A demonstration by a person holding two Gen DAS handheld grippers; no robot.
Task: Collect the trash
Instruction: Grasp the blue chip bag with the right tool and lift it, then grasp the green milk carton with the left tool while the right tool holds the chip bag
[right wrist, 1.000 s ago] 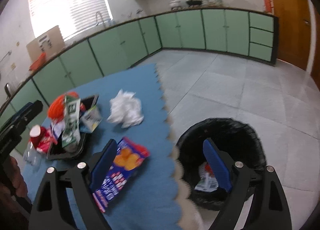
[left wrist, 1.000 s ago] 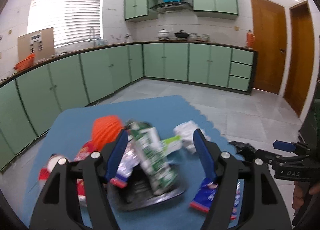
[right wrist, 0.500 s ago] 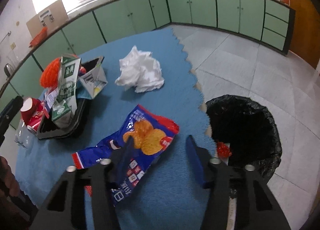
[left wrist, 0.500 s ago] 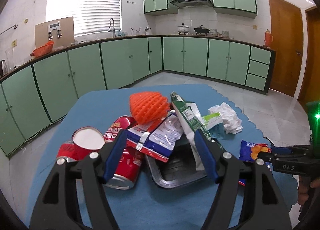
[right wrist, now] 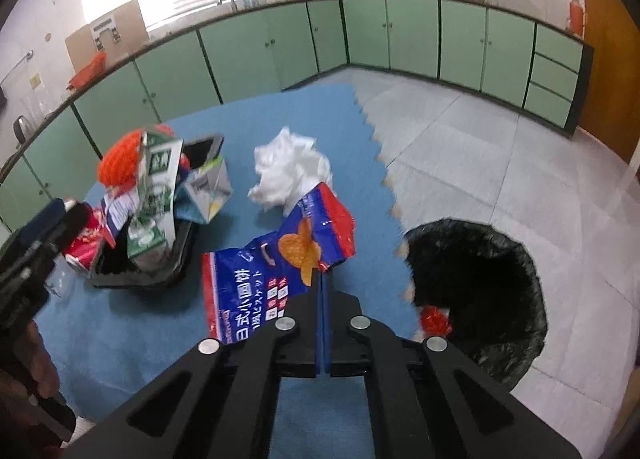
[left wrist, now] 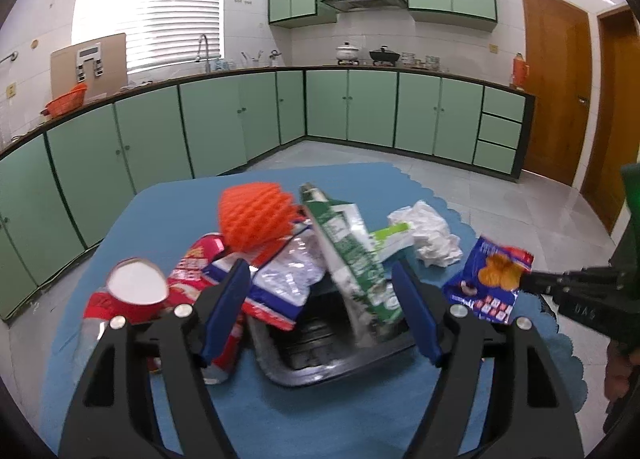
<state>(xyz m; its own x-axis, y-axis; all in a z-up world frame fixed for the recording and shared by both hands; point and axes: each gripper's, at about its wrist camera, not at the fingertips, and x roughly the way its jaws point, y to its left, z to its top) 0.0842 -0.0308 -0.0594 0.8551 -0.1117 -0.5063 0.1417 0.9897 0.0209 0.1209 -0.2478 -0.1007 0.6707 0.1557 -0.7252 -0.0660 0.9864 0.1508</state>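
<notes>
Blue snack bag (right wrist: 280, 259) is pinched at its edge by the clenched right claw (right wrist: 322, 279), lifted above the blue mat (right wrist: 120, 331) beside the black-lined trash bin (right wrist: 480, 283) on the floor. Left claw (left wrist: 320, 307) is spread and opening, with nothing pressed between the pads, over the black tray (left wrist: 320, 363) holding a green carton (left wrist: 352, 259) and orange foam net (left wrist: 256, 219); crumpled white tissue (right wrist: 292, 171) lies nearby.

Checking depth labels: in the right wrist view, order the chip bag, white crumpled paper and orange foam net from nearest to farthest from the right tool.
1. chip bag, pinched in the right tool.
2. white crumpled paper, just beyond the bag.
3. orange foam net, far left, behind the carton.
</notes>
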